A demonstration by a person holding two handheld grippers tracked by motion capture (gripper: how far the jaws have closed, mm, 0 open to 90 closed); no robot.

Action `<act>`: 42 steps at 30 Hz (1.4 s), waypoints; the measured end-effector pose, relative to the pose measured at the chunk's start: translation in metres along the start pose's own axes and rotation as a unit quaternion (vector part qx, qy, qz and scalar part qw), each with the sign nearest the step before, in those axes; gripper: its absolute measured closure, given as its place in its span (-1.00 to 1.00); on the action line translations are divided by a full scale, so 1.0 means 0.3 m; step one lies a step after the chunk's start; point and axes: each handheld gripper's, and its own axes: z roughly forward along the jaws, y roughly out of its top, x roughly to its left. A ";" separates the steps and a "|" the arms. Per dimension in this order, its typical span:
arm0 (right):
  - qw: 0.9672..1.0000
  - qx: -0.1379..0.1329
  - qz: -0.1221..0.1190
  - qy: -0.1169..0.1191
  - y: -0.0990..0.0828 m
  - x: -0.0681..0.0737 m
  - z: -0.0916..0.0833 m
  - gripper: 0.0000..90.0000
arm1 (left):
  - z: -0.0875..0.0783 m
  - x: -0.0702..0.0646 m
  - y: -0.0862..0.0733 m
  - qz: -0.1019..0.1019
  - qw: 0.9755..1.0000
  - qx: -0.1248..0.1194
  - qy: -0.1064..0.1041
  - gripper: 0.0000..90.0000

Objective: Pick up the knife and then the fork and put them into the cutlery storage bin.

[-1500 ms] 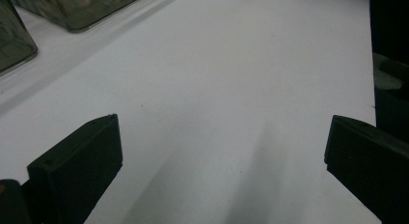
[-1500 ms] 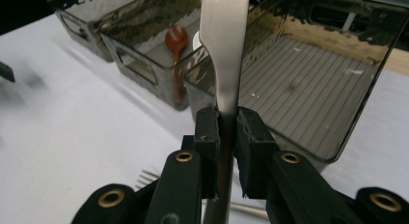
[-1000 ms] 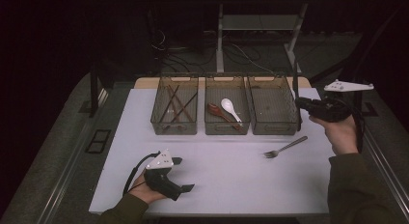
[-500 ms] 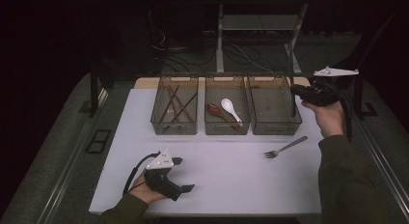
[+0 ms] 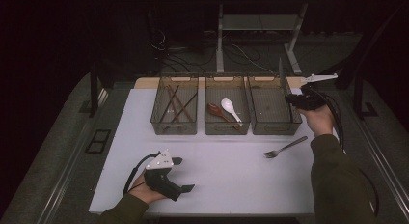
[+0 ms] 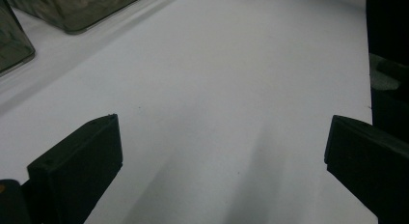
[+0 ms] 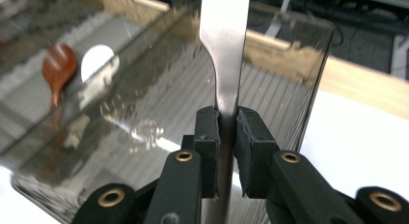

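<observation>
My right gripper [image 5: 291,99] is shut on a flat metal utensil [image 5: 280,72] whose long end stands upright over the right-hand clear bin [image 5: 266,130]. In the right gripper view the pads [image 7: 208,132] pinch the utensil's narrow neck [image 7: 225,50] just above that bin's ribbed floor [image 7: 159,113]. My left gripper [image 5: 185,175] rests low near the table's front left, jaws wide apart. In the left gripper view the left gripper [image 6: 224,120] has only bare white tabletop between its jaws. A metal fork [image 5: 285,147] lies on the table in front of the right bin.
Three clear bins stand in a row at the back of the white table [image 5: 231,175]. The left bin [image 5: 164,128] holds dark chopsticks, the middle bin [image 5: 226,129] a white spoon [image 5: 229,108] and a red-brown spoon [image 5: 214,109]. A desk frame and cables sit behind.
My right hand has carried the utensil leftward and down, from beside the table's right edge to over the right bin. The left hand has stayed put.
</observation>
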 end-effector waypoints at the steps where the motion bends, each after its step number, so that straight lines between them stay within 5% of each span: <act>1: 1.000 0.007 0.000 -0.001 -0.007 0.001 0.009 0.78 | 0.000 0.000 0.000 0.000 1.000 0.000 0.000 -1.00; 22: 0.995 0.092 -0.035 -0.011 -0.038 0.012 0.089 0.75 | 0.003 -0.001 -0.001 -0.003 1.000 0.000 -0.004 -1.00; 24: 0.996 0.086 -0.032 -0.013 -0.038 0.011 0.092 0.54 | 0.003 -0.002 0.000 -0.002 1.000 0.000 -0.004 -1.00; 33: 0.999 0.045 -0.002 0.022 -0.035 0.001 0.037 0.44 | 0.003 -0.003 0.000 -0.001 1.000 0.000 -0.005 -1.00; 37: 0.999 0.015 0.003 0.051 -0.052 0.017 -0.029 0.57 | 0.004 -0.003 0.000 -0.001 1.000 0.001 -0.006 -1.00; 42: 0.997 0.011 -0.014 0.073 -0.099 0.053 -0.103 0.89 | 0.002 -0.002 0.001 0.003 1.000 0.004 -0.005 -1.00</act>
